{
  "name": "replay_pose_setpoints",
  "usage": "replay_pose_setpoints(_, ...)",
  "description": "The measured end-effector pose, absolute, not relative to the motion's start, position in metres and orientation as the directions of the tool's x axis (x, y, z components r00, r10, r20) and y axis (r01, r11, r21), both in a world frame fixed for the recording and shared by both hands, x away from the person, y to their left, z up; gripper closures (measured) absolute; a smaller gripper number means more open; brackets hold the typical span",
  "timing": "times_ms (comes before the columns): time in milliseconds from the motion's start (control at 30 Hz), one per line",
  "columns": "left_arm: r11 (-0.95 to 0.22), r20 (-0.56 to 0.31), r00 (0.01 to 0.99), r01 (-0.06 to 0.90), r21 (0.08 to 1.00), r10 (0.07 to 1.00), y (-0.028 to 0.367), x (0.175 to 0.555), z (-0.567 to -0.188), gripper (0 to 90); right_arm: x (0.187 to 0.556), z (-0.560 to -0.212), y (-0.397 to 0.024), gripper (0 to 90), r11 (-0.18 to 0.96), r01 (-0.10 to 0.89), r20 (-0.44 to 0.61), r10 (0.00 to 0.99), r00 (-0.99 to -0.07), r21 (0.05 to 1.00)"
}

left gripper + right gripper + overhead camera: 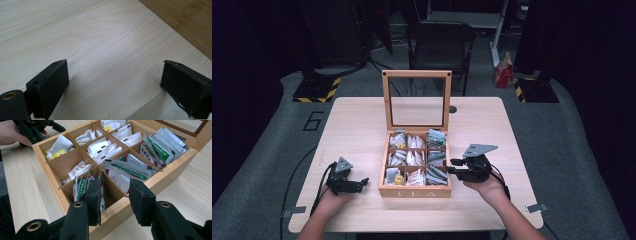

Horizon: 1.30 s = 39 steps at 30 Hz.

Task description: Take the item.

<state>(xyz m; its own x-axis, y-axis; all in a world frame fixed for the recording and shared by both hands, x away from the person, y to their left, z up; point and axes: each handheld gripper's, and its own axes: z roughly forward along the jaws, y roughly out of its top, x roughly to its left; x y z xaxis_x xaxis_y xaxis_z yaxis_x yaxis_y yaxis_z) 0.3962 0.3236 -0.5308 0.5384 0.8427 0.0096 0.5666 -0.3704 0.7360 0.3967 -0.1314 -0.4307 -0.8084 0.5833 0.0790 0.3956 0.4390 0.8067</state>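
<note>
High view: fixed above the near table edge, facing forward and down, far off. Left gripper view: close over bare table (pixel 100 45), box wall upper right. Right gripper view: close, angled down into tea box (pixel 172 167). Shared with high view: tea box (pixel 414 191).

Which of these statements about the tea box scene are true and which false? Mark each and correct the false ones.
1. The tea box has its lid standing open. True.
2. The box has four compartments. False: it has nine, three by three.
3. The left gripper rests on the table with jaws apart and nothing between them. True.
4. The right gripper is over the far-left compartment. False: its jaws stand at the box's near right corner, beside green-printed sachets.
5. Every compartment is empty. False: all hold sachets.
</note>
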Motion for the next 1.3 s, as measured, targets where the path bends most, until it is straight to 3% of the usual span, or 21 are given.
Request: replay_pose_setpoints(1300,-0.365,0.002,0.537,0.570,0.736,0.843,0.323,0.397,-0.531,7.4,0.404,-0.456,-0.107,79.0,0.506,0.398,0.089,0.529,-0.844,0.765)
